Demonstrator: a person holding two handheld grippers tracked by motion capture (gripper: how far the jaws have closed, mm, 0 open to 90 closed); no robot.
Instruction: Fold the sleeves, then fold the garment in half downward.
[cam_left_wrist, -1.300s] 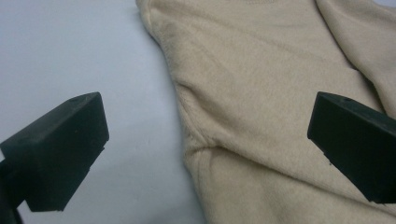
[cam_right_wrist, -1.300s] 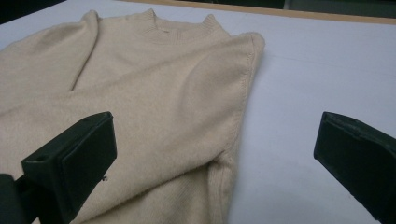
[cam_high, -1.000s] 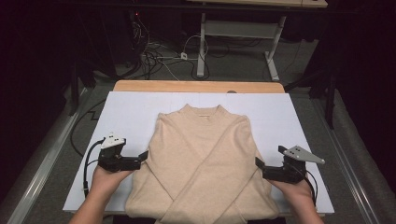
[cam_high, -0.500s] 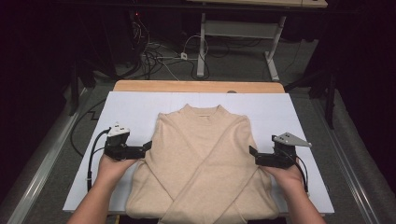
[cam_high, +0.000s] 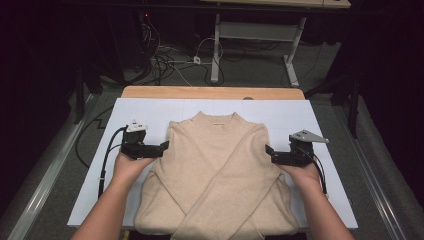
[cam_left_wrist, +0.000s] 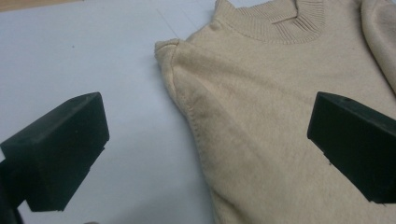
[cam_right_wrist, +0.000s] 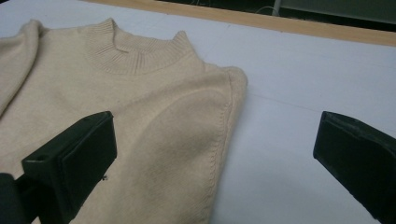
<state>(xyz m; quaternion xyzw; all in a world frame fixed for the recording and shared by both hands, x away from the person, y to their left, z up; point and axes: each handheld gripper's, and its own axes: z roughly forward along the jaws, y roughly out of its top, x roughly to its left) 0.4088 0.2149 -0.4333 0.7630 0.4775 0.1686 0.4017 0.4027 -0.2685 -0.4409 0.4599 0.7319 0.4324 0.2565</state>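
Sweater (cam_high: 216, 175) lies flat between left hand-held gripper (cam_high: 164, 148) and right hand-held gripper (cam_high: 269, 151), both spread wide.

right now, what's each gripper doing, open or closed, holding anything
Left gripper: open, holding nothing, jaws astride the sweater edge.
Right gripper: open, holding nothing, at the opposite edge.

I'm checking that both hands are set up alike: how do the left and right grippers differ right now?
The left gripper sits at the sweater's left shoulder edge, the right gripper at its right. The right gripper carries a grey three-cornered plate; the left shows a smaller white top. Both are open, straddling the sweater's side edges.
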